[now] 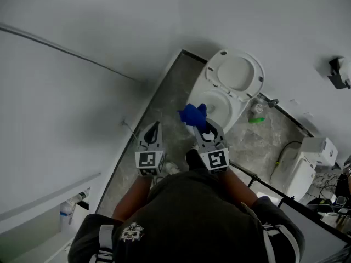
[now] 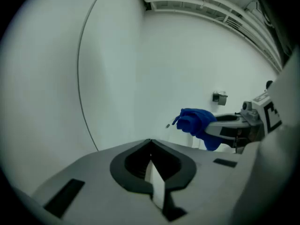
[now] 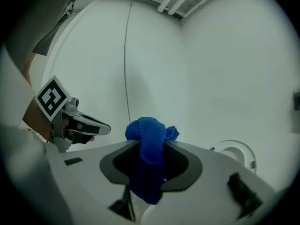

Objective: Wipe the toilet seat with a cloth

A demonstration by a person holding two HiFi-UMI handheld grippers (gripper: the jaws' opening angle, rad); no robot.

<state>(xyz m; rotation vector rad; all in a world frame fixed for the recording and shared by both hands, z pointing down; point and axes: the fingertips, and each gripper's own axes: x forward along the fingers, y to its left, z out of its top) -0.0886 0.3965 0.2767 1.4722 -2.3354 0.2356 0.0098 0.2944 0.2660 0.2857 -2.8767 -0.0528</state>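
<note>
Dark-clothed shoulders of one person (image 1: 189, 223) fill the bottom of the head view; a white emblem (image 1: 131, 232) on the top is too small to read.

Count: two hand-held grey grippers, two marker cubes, one cloth, one toilet.

One white ceramic toilet (image 1: 236, 70) is recorded with its lid raised.

Left gripper (image 1: 156, 126): held out in front of the person, tilted slightly downward, to the left of the toilet over grey stone floor (image 1: 175, 92). Its jaws are pressed together with nothing between them.

Right gripper (image 1: 201, 124): held beside the left one, tilted slightly downward, at the near edge of the toilet bowl. Its jaws are pinching one bunched bright blue cloth (image 1: 193, 114), which sticks out ahead of the tips and is seen over the bowl's near rim.

Each cube carries black-and-white square patterns (image 1: 149, 160).

One green-capped item (image 1: 256, 114) is noted on the floor just right of the toilet.
</note>
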